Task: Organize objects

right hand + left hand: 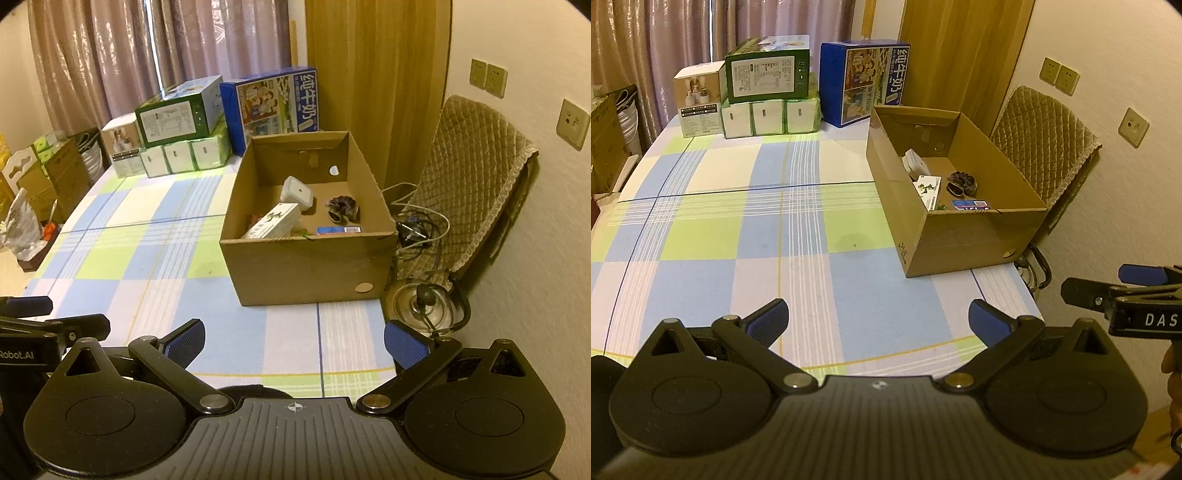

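We hold both grippers low over the near edge of the surface (738, 229), which has a checked cloth on it. The left gripper (878, 320) is released, its blue pads wide apart w/ nothing between them. The right gripper (293, 341) is released too and also carries nothing.

The cardboard box (306, 262) stands on the right part of the surface, close to the wall side, top open, so things can be dropped in from above. Inside lie a white square gadget (296, 191), a white carton w/ a green plant print (275, 221), a dark ruffled thing (342, 208) (we cannot tell what it is) and a flat blue packet (338, 230). They look already sorted, in our judgement.

The box is ahead of both grippers and well apart: for the left one ahead and to the right, for the right one nearly straight ahead.

At the far end, stacked product boxes (764, 92) and a blue milk carton case (862, 81) sit in a row by the curtain, approx. out of the way. The cloth between is bare, so we judge the task near its end.
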